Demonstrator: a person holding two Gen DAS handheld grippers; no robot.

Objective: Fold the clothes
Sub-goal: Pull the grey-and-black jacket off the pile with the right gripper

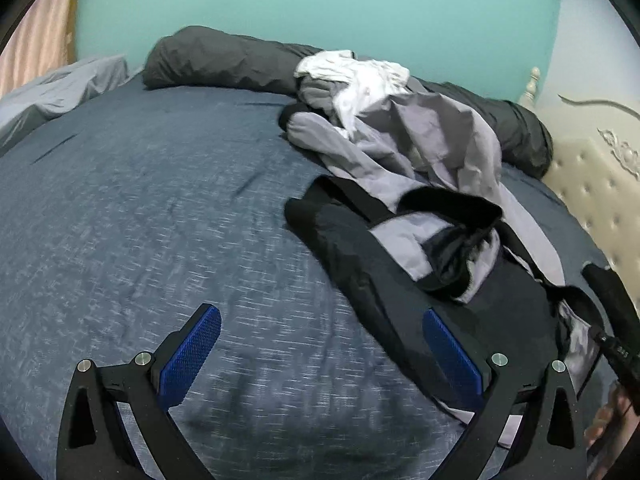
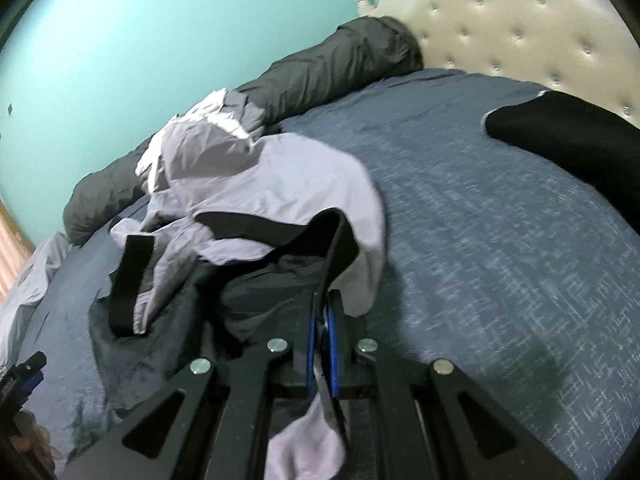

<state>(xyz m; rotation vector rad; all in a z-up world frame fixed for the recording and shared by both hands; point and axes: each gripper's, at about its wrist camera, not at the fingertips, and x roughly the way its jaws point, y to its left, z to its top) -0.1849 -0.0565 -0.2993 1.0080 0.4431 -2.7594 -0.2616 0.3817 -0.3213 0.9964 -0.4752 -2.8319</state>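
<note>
Grey-and-black garment [image 2: 256, 216] on a blue bed [image 2: 500, 240] — right claw [image 2: 325, 316] pinches its black trim; left claw [image 1: 320, 360] spread, empty. No writing legible.

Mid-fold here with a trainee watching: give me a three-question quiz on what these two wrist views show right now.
1. True or false: the left gripper stands open over the blue-grey woven bedspread, holding nothing.
2. What is the right gripper shut on?
A. white crumpled garment
B. black-trimmed lilac and dark grey garment
C. dark grey rolled duvet
3. Fill in: the cream tufted ___ rises behind the bed.

Key: 1 true; 2 B; 3 headboard.
</note>
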